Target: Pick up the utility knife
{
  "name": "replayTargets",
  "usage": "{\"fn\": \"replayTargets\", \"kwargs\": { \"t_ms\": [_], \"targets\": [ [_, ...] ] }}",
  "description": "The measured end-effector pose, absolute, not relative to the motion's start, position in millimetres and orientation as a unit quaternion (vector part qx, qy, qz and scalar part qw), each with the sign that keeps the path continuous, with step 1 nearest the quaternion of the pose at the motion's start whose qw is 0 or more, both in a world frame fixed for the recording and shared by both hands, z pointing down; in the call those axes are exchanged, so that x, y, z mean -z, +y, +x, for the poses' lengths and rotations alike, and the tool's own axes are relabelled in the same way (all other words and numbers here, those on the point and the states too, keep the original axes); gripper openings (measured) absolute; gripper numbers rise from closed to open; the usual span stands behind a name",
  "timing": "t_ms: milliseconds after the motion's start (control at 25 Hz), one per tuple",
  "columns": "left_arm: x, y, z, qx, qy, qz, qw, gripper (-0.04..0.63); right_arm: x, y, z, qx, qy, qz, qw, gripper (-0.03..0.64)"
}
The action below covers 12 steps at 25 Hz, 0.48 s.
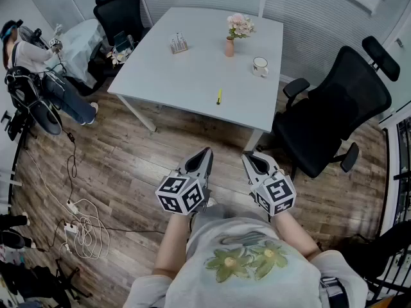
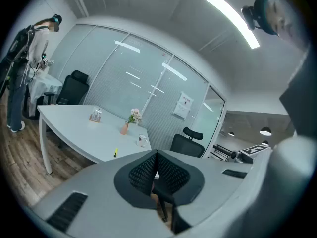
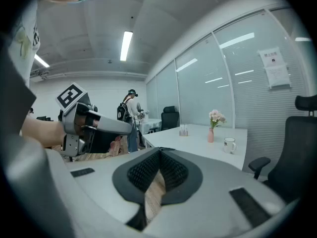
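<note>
The utility knife [image 1: 219,96] is small and yellow. It lies near the front edge of the white table [image 1: 186,76], and it shows in the left gripper view as a yellow speck [image 2: 116,152]. Both grippers hang over the wooden floor in front of the person's chest, well short of the table. The left gripper [image 1: 207,153] is shut with nothing in it, its tips meeting in its own view [image 2: 156,153]. Beside it, the right gripper [image 1: 246,156] is shut and empty too [image 3: 159,151]. I cannot find the knife in the right gripper view.
On the table stand a pink vase with flowers [image 1: 230,46], a white mug [image 1: 260,65] and a small holder [image 1: 179,43]. A black office chair [image 1: 340,108] is at the table's right, another [image 1: 119,11] at the back left. A person [image 1: 32,63] and floor cables [image 1: 80,226] are at left.
</note>
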<state>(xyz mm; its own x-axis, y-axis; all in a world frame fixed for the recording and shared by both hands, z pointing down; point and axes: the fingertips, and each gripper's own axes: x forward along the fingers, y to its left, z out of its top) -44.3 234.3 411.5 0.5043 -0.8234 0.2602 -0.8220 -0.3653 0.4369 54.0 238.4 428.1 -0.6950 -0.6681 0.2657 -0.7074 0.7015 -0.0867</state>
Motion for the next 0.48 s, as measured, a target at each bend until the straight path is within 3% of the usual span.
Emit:
{"fn": "replayTargets", "kwargs": {
  "t_ms": [480],
  "targets": [
    [-414,235,-50,-0.055,-0.494,0.842,0.208,0.002,-428,214,22,-0.079,-0.918,0.376,0.099,-0.002]
  ]
}}
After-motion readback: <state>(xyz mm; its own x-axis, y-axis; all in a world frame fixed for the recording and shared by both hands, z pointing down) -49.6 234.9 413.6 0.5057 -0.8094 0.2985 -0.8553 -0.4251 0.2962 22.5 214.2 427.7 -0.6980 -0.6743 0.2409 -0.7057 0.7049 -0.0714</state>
